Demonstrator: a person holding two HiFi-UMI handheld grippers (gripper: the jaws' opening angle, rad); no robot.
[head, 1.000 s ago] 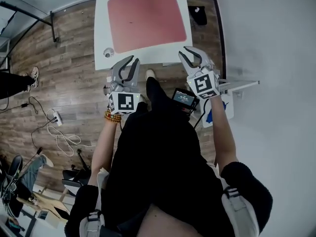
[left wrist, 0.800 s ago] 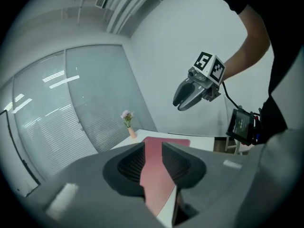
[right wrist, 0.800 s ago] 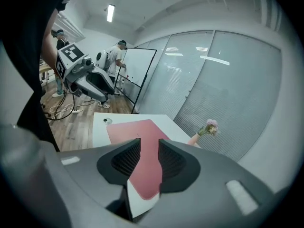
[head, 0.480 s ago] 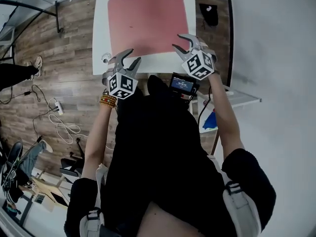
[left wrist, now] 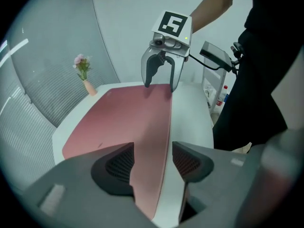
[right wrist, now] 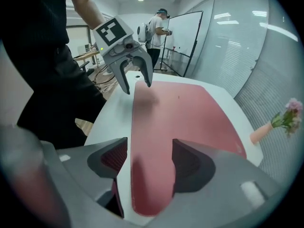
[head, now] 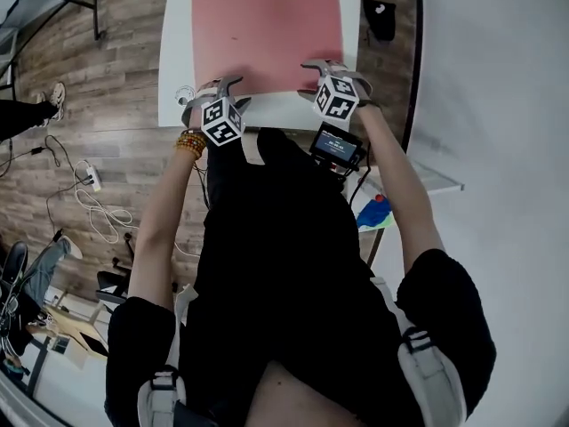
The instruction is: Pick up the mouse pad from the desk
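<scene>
So the red mouse pad (head: 267, 29) lies flat on the white desk (head: 267, 109), long axis running side to side along the desk's near edge. The left gripper (left wrist: 152, 163) is unclenched at that edge. The right gripper (right wrist: 149, 163) has just been opening its jaws, and neither is gripping anything.

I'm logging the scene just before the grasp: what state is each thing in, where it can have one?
mouse pad: lying flat on the desk, not lifted.
left gripper: open, jaws apart over the pad's near edge.
right gripper: open, jaws have just been opening, pad's near corner between them, not gripped.
flower vase: upright at a desk corner.
</scene>
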